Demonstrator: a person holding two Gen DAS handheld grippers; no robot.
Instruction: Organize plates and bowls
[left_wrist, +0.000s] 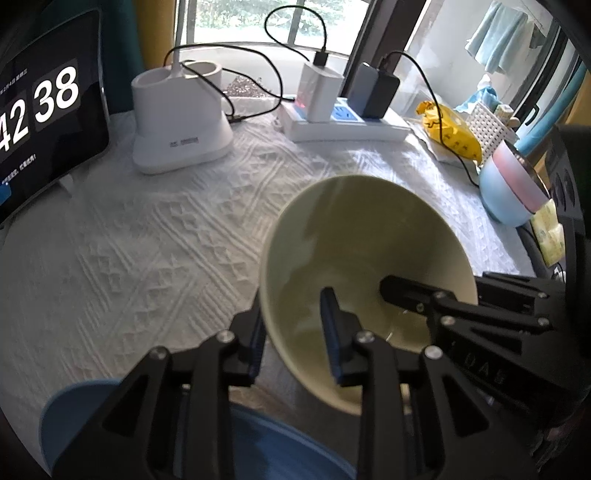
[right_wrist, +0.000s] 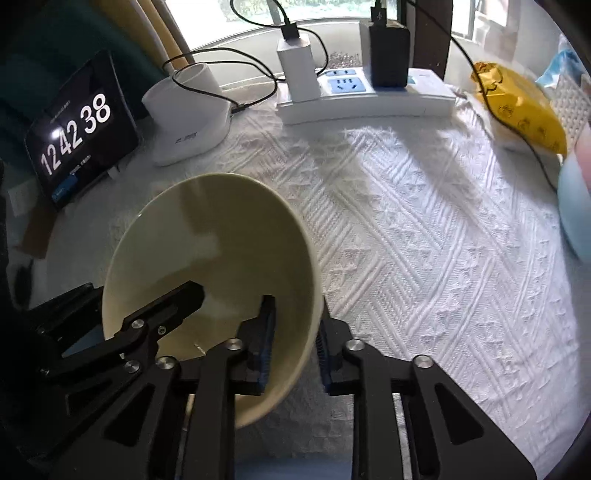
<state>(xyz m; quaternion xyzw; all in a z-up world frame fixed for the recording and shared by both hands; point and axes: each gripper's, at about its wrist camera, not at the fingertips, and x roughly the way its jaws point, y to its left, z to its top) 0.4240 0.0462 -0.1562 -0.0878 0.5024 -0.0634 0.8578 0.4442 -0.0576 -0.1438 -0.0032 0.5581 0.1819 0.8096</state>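
Observation:
A pale cream bowl hangs tilted over the white cloth, carried by both grippers at its near rim. My left gripper is shut on the bowl's left wall, one finger outside and one inside. My right gripper is shut on the bowl's right wall in the same way. Each gripper shows in the other's view, the right gripper and the left gripper. A blue dish lies just below, partly hidden by the fingers. A pink bowl nested in a light blue bowl stands at the right.
A tablet clock, a white lamp base and a power strip with chargers and cables line the back. A yellow packet and a white basket lie at the back right. The white textured cloth covers the table.

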